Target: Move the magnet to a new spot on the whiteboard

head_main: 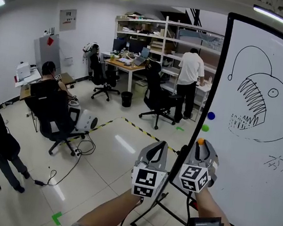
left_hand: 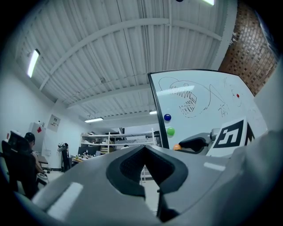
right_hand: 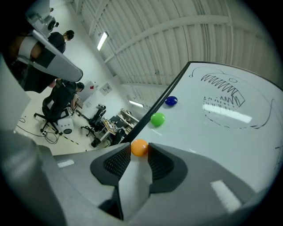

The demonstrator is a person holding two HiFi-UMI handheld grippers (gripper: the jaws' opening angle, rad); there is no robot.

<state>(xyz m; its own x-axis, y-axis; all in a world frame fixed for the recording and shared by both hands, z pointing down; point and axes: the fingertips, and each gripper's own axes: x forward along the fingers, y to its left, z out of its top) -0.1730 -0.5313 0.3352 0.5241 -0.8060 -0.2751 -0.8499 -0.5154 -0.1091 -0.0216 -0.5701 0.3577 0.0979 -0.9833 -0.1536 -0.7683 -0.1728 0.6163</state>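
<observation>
At the whiteboard's (right_hand: 212,141) left edge, the right tongs (right_hand: 139,155) gape around the orange magnet (right_hand: 139,147); the left tongs (left_hand: 144,150) are closed and empty.

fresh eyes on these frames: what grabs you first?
The whiteboard at right, with its big toothy anglerfish sketch, dominates the head view. A blue magnet, a green magnet and an orange magnet run down its left edge. The right gripper has its jaws apart with the orange magnet between their tips, while the left gripper beside it is shut and empty.
</observation>
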